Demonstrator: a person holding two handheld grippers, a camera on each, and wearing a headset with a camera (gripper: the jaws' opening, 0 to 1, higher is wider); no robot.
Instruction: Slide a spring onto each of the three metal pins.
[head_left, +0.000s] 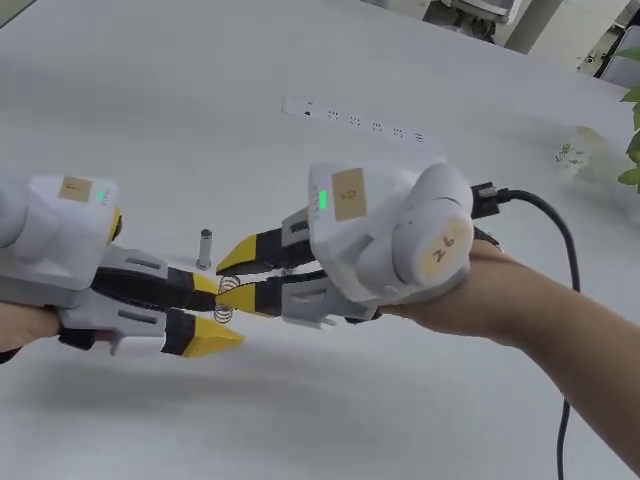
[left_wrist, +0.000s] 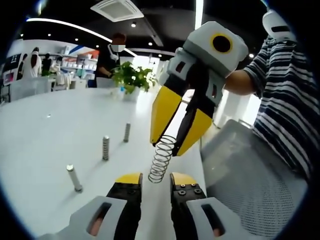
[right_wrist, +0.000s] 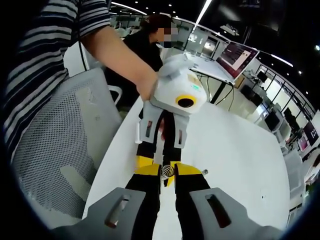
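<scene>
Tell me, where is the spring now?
In the left gripper view the spring sits at centre, its top held by the right gripper, to the right of the three pins.

Three pins (left_wrist: 74, 177) (left_wrist: 105, 147) (left_wrist: 127, 132), one held spring (left_wrist: 161, 161), two claws (left_wrist: 152, 179) (left_wrist: 167, 146), one power strip (head_left: 355, 120).

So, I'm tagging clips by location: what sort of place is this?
Probably an open-plan office or lab: a long white table, a mesh office chair, a desk with a screen, a potted plant, and a strip light on a dark ceiling.
</scene>
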